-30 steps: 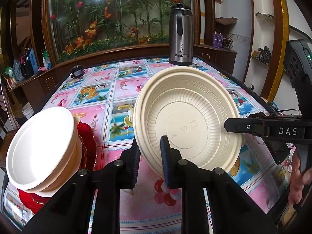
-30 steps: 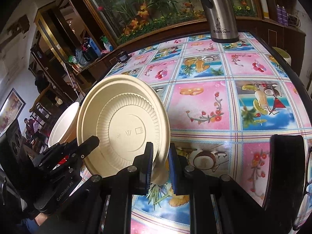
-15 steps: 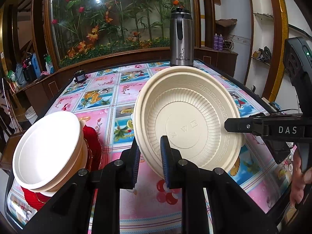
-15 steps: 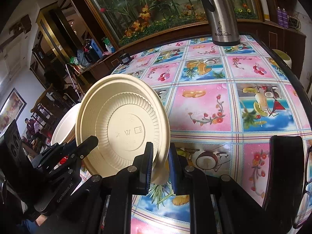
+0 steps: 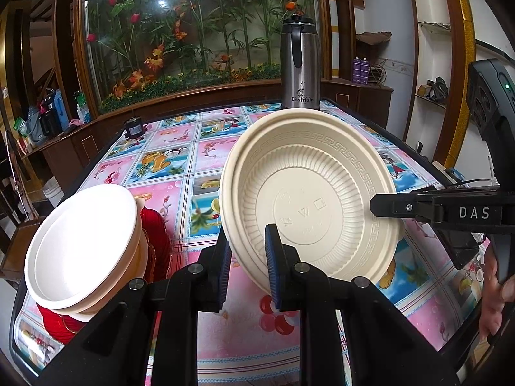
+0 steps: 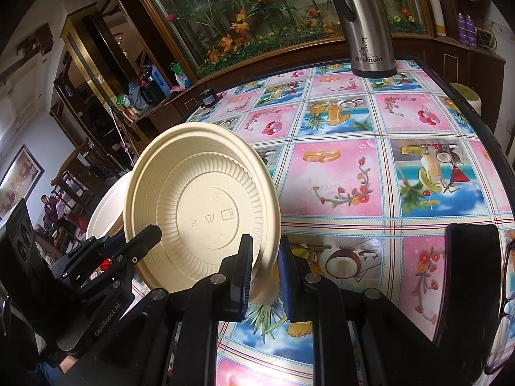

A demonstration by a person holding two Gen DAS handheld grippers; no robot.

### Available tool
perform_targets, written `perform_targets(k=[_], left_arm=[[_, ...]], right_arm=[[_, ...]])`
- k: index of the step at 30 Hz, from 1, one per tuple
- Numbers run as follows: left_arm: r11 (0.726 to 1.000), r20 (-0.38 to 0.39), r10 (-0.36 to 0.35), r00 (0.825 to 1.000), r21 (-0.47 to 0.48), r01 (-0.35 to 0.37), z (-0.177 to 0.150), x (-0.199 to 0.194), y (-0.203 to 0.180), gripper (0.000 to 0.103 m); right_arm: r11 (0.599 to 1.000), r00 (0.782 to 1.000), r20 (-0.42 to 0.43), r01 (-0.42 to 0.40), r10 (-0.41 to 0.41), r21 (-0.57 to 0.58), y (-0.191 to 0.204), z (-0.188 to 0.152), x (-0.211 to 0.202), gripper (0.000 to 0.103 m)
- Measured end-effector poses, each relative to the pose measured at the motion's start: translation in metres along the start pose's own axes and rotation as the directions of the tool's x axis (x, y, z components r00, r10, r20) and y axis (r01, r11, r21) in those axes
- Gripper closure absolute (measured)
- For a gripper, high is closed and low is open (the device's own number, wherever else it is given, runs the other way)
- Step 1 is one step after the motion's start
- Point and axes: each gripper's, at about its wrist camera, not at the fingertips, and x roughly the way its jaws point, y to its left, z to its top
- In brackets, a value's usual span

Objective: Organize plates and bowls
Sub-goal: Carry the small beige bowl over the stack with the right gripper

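left tool [image 5: 246, 267]: clamped on cream plate [image 5: 309, 199] near rim
right tool [image 6: 264, 273]: clamped on same plate (opposite rim), held tilted above counter [image 6: 338, 173]

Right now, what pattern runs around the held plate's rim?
An embossed Greek-key band on the cream plate, clearest in the left wrist view.

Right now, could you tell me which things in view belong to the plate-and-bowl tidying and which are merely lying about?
Part of the job:
- cream plate, pinched by left gripper and right gripper
- white bowls, stacked
- red dishes beneath them

Lying about:
- steel flask
- small dark jar
- purple cans on a side counter
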Motion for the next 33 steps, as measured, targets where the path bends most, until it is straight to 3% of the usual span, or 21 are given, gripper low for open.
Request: perform_targets(k=[10, 33], left_arm=[[1.000, 0.025, 0.014, 1.000, -0.019, -0.014, 0.003, -0.014, 0.010, 0.085], [0.992, 0.105, 0.060, 0.993, -0.120, -0.047, 0.002, -0.050, 0.060, 0.085]], right_arm=[[1.000, 1.000, 0.015, -0.024, 0.024, -0.016, 0.011, 0.005, -0.008, 0.087], [0.987, 0.997, 0.038, -0.057, 0.063, -0.151, 0.075, 0.024, -0.013, 0.088]])
